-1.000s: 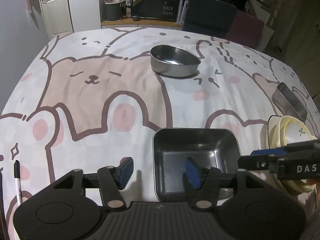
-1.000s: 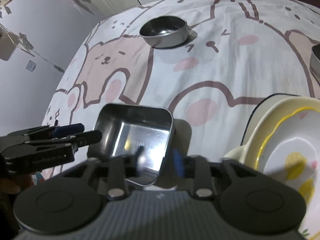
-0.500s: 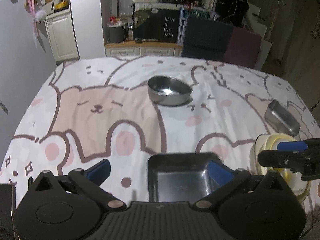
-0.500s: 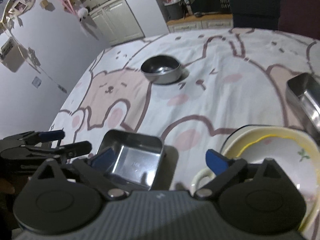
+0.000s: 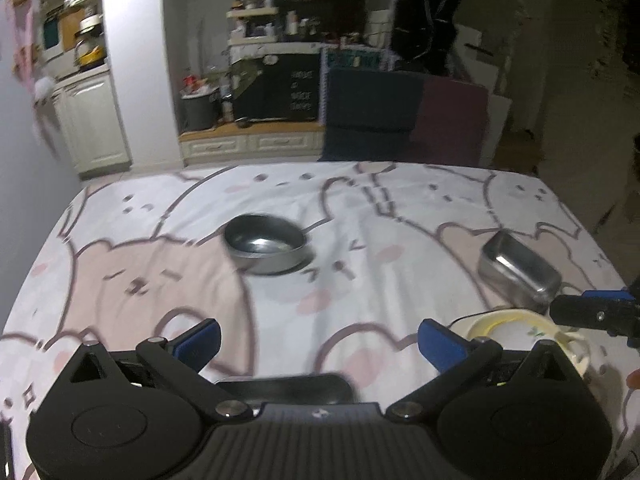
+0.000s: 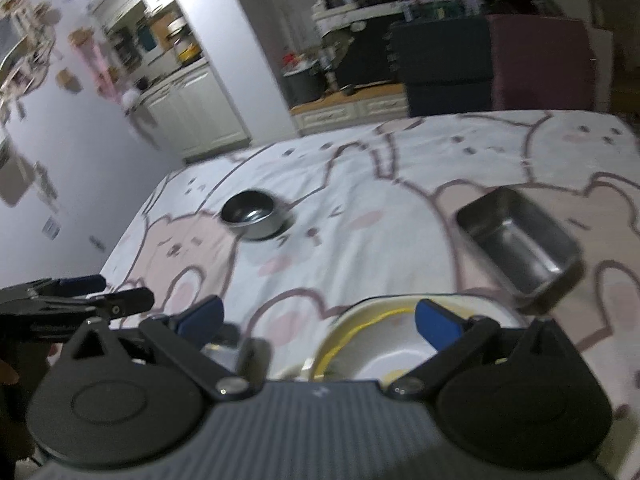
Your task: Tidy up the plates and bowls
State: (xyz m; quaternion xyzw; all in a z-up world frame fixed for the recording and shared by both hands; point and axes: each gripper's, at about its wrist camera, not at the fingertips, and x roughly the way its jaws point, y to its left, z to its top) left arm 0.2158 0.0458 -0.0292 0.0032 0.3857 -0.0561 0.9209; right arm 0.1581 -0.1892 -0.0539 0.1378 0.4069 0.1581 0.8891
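A tabletop [image 5: 400, 240] covered by a cloth printed with pale pink bears and rabbits fills both views, with kitchen cupboards, shelves and a dark chair [image 5: 372, 120] behind its far edge.

The left claw [image 5: 318, 338] stands wide open above the near part of the cloth, nothing between its blue pads; its jaws have just been opening. Just below it, mostly hidden by the claw's body, shows the dark rim of a square metal tray [image 5: 280, 384]. The right claw [image 6: 318, 316] is likewise spread wide and empty, its jaws also having just been opening, and it hangs over a white bowl with a yellow rim [image 6: 372, 344], which sits inside a cream dish at the near right of the tabletop.

A rectangular metal tin [image 6: 520, 248] lies just beyond the white bowl toward the right edge, tilted in the view. A round metal bowl [image 5: 266, 244] stands alone near the middle of the tabletop, well apart from the others.

In the right view the left claw shows from the side at the left edge, beside the square tray, part of which shows there [image 6: 228, 350].
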